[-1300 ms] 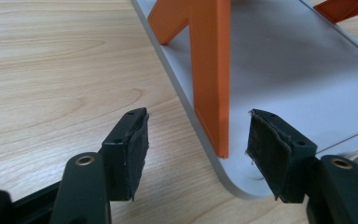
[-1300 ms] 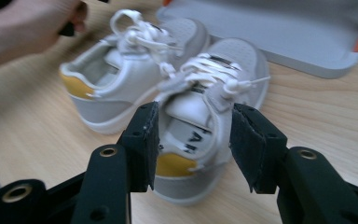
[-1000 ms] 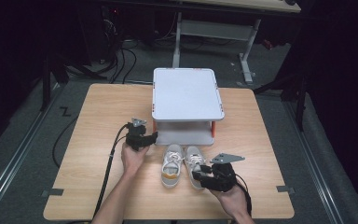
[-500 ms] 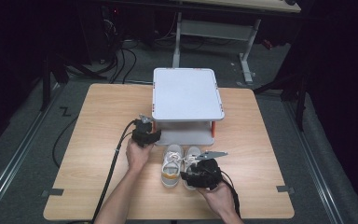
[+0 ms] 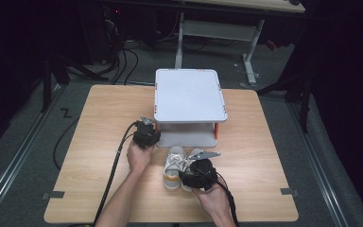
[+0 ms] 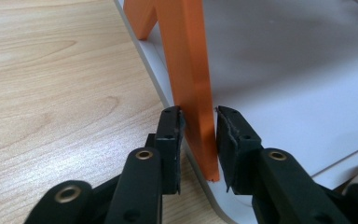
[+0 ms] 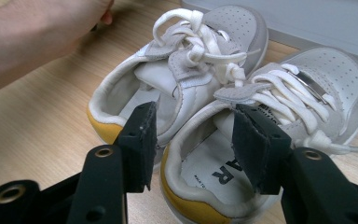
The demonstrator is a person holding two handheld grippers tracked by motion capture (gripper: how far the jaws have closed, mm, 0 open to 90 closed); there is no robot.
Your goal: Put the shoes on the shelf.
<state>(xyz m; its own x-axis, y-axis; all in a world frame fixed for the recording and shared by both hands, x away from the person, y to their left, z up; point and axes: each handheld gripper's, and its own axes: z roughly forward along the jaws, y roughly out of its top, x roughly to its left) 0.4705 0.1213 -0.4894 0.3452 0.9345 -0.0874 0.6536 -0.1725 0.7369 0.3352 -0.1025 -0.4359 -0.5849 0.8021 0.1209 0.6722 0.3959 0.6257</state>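
On the light wooden tabletop [image 5: 99, 123] stands a grey two-tier plastic rack with orange legs [image 5: 189, 94]. The left tool [image 6: 198, 140] has its jaws set on either side of one orange leg [image 6: 189, 65] at the rack's front left corner, nearly touching it; whether they clench it cannot be told. A pair of small white sneakers with yellow heels [image 7: 214, 102] lies just before the rack. The right tool [image 7: 193, 144] is released, its jaws straddling the adjoining inner collars of both shoes.
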